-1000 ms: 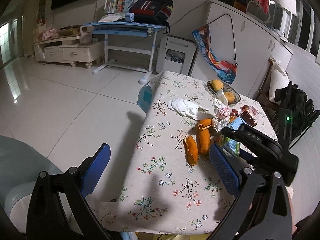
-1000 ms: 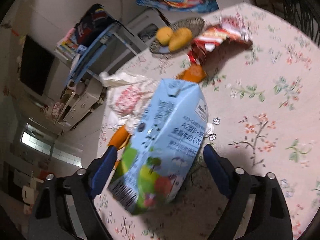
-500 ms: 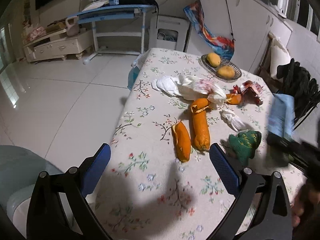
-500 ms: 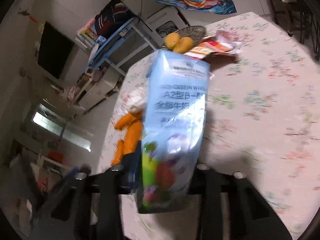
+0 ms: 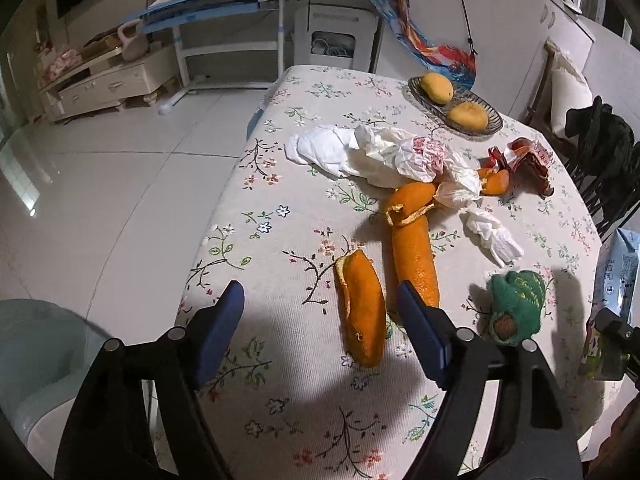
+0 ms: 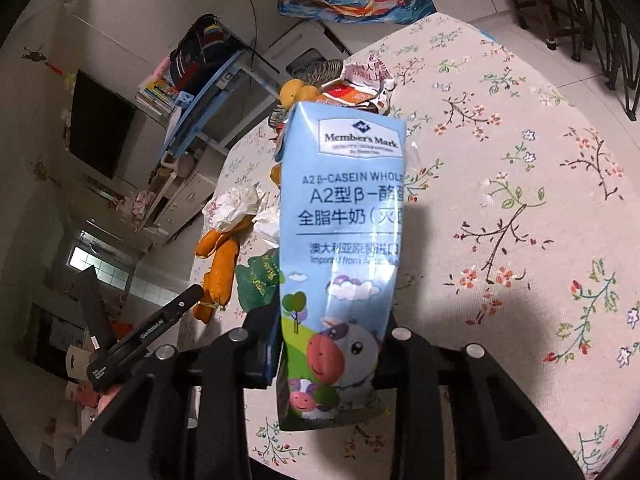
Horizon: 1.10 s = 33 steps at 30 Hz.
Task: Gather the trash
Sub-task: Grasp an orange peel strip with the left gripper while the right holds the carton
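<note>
My right gripper [image 6: 332, 340] is shut on a light blue milk carton [image 6: 344, 240] and holds it upright above the floral tablecloth [image 6: 520, 160]. My left gripper [image 5: 320, 312] hangs low over the near table edge. Its jaws are closing with nothing pressed. A short orange peel [image 5: 360, 312] lies between its blue fingers, close to the right finger [image 5: 420, 332]. A longer orange peel [image 5: 414, 256] lies just beyond. Crumpled white tissue [image 5: 360, 152], a twisted tissue [image 5: 492, 236], a green wrapper [image 5: 516, 304] and a red wrapper [image 5: 528, 160] are strewn on the table.
A wire basket [image 5: 492, 126] with two mangoes stands at the table's far end. A dark chair with clothes [image 5: 604, 148] is on the right. A blue desk [image 5: 224, 0] and a white bin [image 5: 332, 36] stand behind, with tiled floor [image 5: 100, 180] on the left.
The right gripper shut on the carton, stood it upright and carried it off to the right. The left gripper came down toward the orange peels and its jaws narrowed.
</note>
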Available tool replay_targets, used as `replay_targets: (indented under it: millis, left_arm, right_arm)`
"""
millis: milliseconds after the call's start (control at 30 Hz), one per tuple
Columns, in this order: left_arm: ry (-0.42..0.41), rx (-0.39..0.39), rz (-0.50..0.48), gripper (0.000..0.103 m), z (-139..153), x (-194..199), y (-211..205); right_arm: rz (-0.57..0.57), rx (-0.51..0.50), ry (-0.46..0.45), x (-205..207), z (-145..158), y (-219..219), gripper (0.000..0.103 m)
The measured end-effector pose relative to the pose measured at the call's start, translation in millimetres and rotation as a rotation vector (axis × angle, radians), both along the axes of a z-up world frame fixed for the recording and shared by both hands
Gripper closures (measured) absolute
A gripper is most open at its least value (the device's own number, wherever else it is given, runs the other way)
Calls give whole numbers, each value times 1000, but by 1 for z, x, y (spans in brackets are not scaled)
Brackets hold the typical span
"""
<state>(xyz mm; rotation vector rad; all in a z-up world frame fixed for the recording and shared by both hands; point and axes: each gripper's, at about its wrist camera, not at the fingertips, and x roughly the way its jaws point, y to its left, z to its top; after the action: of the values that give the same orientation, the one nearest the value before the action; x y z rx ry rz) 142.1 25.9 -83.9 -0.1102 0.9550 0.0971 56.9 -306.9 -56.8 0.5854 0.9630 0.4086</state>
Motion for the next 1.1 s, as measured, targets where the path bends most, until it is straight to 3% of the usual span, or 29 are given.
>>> replay_targets:
  millis: [100,333,400,467,633,867,1100]
  left_arm:
    - [8,9,-2,31,-4,3,-3]
    - [7,62,-27,47,-8,5,-10]
    - [0,76,-43,62,-8,6,-11]
    - [-6,77,-68,85,-7,6,-14]
    - [-30,32,-70,88,4,-6,-12]
    - [-170,83,-100,88,42,-51,-21]
    - [-246,103,-131,88,62,-99,-30]
  right_arm:
    - [10,4,7,4,-3,0,71]
    - [23,-5,6,8,-6,4,71]
    - [30,-8,6,7,-7,5,71]
    - [35,-8,4,8,-7,6,71]
    - [34,-3,-15,5,-5,8,71]
    - [32,18,-93,-9,7,8,71]
    - [13,50,-171,-37,18,10,71]
